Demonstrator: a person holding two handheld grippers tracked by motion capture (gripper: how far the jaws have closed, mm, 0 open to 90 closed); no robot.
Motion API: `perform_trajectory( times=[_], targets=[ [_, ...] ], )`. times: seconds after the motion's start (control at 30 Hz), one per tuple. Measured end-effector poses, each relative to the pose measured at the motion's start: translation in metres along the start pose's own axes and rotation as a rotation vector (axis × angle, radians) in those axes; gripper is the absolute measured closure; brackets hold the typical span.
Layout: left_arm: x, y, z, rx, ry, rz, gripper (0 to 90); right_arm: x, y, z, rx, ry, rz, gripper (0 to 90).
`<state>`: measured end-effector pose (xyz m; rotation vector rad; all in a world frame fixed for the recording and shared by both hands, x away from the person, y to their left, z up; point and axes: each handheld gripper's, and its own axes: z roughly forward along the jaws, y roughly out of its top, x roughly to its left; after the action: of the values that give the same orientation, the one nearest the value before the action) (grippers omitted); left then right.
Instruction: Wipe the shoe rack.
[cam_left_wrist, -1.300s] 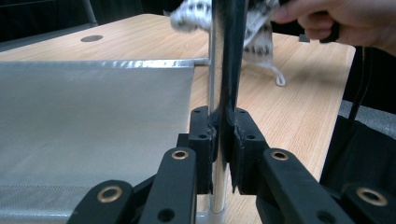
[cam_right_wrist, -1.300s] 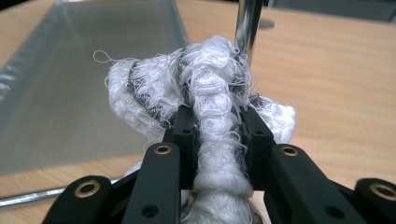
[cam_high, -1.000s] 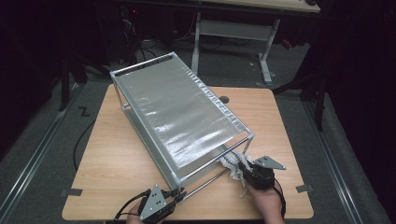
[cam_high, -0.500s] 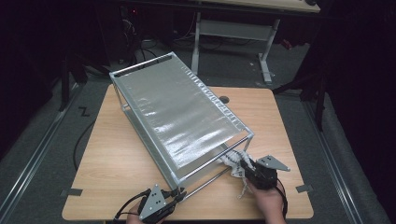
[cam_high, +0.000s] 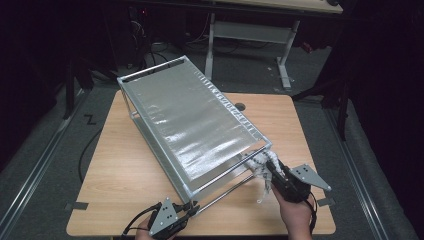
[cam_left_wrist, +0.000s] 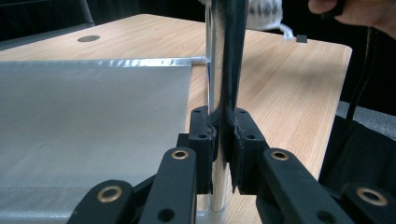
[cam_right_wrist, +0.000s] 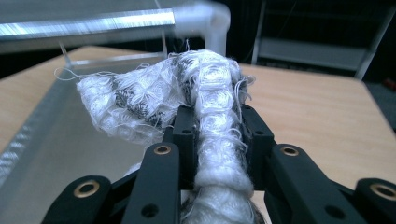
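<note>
Dark floor and a second desk frame surround a wooden table (cam_high: 125, 170) that carries a metal rack (cam_high: 192, 120) with a grey mesh shelf, lying tilted across the table's middle. Left hand-held gripper (cam_high: 186, 209), at the table's near edge: jaws clamped on one chrome leg (cam_left_wrist: 226, 60) of the rack, steadying it; the left gripper view shows the pads pressed against the tube on both sides. Right hand-held gripper (cam_high: 274, 172), near the table's near right corner: jaws closed on a white woven cloth (cam_right_wrist: 187, 93), bunched and frayed, whose free end lies against the rack's near right corner, just below the white corner joint (cam_right_wrist: 212, 18) in the right gripper view. The work in hand appears to be wiping the rack's frame with the cloth. Judged from this arrangement, the wipe is at the near right corner only; the long side rails, the far end toward the table's far left corner and the mesh surface remain to be covered.
</note>
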<state>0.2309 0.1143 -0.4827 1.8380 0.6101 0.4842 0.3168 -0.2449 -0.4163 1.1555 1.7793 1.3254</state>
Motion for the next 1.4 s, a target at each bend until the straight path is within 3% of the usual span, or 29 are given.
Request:
perform_trajectory(
  times=[0.13, 0.23, 0.9, 1.1, 1.23, 1.4],
  targets=[
    [0.0, 0.0, 0.0, 0.0, 0.0, 0.0, 80.7, 0.003, 0.008, -0.008, -0.051, -0.009, -0.014, 72.6],
    [0.0, 0.0, 0.0, -0.001, -0.001, 0.0, 80.7, 0.004, 0.007, -0.006, -0.04, -0.027, -0.029, 72.6],
    [0.0, 0.0, 0.001, -0.001, -0.003, 0.008, 80.7, -0.004, -0.051, 0.048, 0.298, 0.01, -0.011, 72.5],
    [0.0, 0.0, 0.001, -0.001, -0.004, 0.008, 80.7, -0.002, -0.054, 0.05, 0.313, 0.015, -0.019, 72.5],
    [0.0, 0.001, 0.003, 0.0, -0.01, 0.011, 80.8, -0.006, -0.055, 0.042, 0.3, -0.002, -0.021, 72.6],
    [0.0, 0.003, 0.008, 0.0, -0.028, 0.015, 80.8, -0.03, -0.057, 0.026, 0.286, -0.078, 0.026, 72.8]
  ],
)
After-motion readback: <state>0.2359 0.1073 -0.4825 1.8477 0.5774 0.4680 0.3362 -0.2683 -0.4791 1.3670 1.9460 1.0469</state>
